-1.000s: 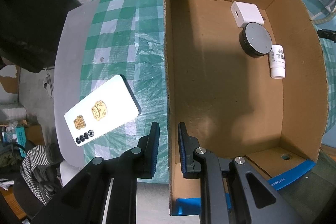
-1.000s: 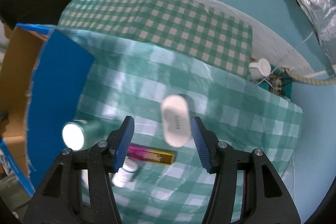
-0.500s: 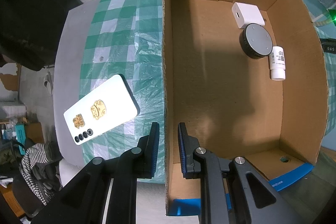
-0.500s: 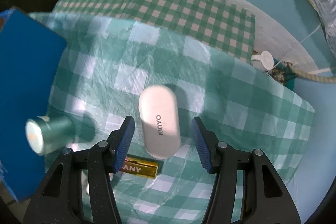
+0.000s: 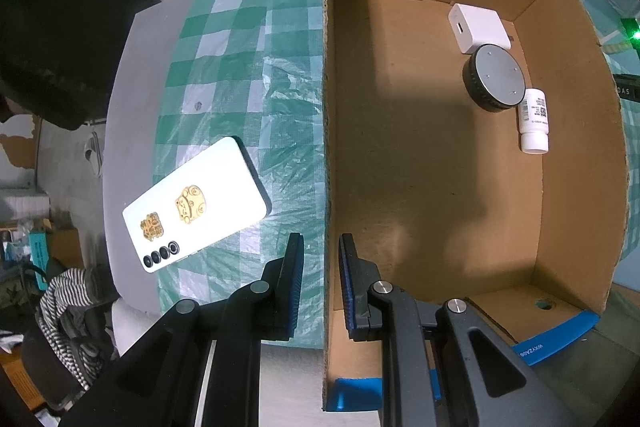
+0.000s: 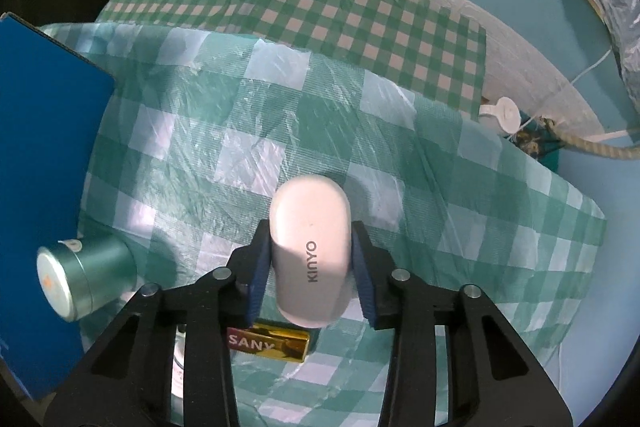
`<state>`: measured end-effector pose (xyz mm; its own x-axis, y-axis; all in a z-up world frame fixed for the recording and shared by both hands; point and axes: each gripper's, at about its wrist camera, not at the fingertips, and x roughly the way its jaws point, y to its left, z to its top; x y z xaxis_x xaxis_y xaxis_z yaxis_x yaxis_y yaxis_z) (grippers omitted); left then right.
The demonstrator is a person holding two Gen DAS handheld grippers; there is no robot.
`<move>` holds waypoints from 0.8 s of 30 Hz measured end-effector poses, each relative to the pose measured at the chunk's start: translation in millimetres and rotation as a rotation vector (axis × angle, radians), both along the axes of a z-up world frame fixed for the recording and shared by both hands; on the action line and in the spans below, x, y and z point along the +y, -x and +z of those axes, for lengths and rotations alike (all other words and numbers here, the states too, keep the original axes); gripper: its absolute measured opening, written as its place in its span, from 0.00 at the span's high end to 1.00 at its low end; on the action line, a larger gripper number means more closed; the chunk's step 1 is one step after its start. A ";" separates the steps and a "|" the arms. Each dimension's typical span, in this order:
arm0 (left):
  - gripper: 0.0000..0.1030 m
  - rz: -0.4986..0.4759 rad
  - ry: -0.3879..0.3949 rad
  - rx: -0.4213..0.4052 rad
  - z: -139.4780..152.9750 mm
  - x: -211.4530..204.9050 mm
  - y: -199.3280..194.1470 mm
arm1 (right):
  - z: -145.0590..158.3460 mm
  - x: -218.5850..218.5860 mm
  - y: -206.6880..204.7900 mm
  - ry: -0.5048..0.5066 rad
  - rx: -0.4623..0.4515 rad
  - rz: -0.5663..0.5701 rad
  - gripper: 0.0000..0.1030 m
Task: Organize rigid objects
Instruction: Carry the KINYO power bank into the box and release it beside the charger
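In the right wrist view a white oval KINYO case (image 6: 310,259) lies on the green checked cloth. My right gripper (image 6: 311,231) straddles it from above with its jaws closing, and both blue pads touch the case's sides. In the left wrist view my left gripper (image 5: 320,243) points down, shut on the left wall of the open cardboard box (image 5: 326,107), one finger inside and one outside. On the box floor at the far right lie a white charger cube (image 5: 478,27), a black round disc (image 5: 494,77) and a small white bottle (image 5: 534,123).
A white phone (image 5: 196,205) lies back-up on the cloth left of the box. Beside the right gripper stand a teal can (image 6: 80,277) against the blue box flap (image 6: 40,187), a gold SANY bar (image 6: 272,341) and a partly hidden white bottle (image 6: 178,363).
The right gripper sank onto the white case and its jaws came in until the pads met the case's sides. The left gripper and the box stayed put.
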<state>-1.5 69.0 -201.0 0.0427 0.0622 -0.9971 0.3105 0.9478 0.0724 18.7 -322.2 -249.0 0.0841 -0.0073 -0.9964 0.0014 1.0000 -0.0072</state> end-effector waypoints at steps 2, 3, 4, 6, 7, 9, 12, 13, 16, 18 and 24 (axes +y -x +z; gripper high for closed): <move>0.83 -0.001 0.000 -0.001 0.0 0.0 -0.4 | -0.6 0.8 -0.4 0.003 0.003 0.003 0.64; 0.83 -0.001 0.001 0.000 0.0 0.0 -0.3 | -0.7 1.2 -0.2 0.003 0.006 0.002 0.64; 0.83 -0.001 0.002 0.000 0.0 0.0 -0.7 | -1.0 1.5 -0.1 0.002 0.010 0.000 0.64; 0.83 -0.002 0.003 0.000 0.1 0.0 -1.1 | -1.8 2.8 0.1 0.003 0.019 0.001 0.64; 0.83 -0.003 0.003 0.000 0.1 -0.3 -1.2 | -1.6 4.0 -0.1 0.004 0.021 0.002 0.64; 0.83 -0.006 0.003 -0.001 0.3 -0.6 -1.1 | 0.0 6.0 0.5 0.002 0.023 0.004 0.64; 0.83 -0.008 0.004 -0.001 -0.2 -1.0 -1.4 | 6.9 9.7 2.3 -0.004 0.016 0.006 0.64; 0.83 -0.008 0.005 -0.001 -0.1 -1.0 -1.4 | 9.1 10.2 2.7 -0.008 0.015 0.005 0.64; 0.83 -0.012 0.007 -0.002 -0.3 -1.7 -1.7 | 17.0 14.1 3.8 -0.021 0.006 0.004 0.64; 0.83 -0.014 0.008 -0.003 -0.7 -2.2 -1.5 | 23.4 17.8 5.3 -0.025 -0.002 0.004 0.64; 0.83 -0.020 0.009 -0.003 -1.1 -3.3 -0.8 | 40.9 29.2 6.3 -0.038 -0.013 0.008 0.64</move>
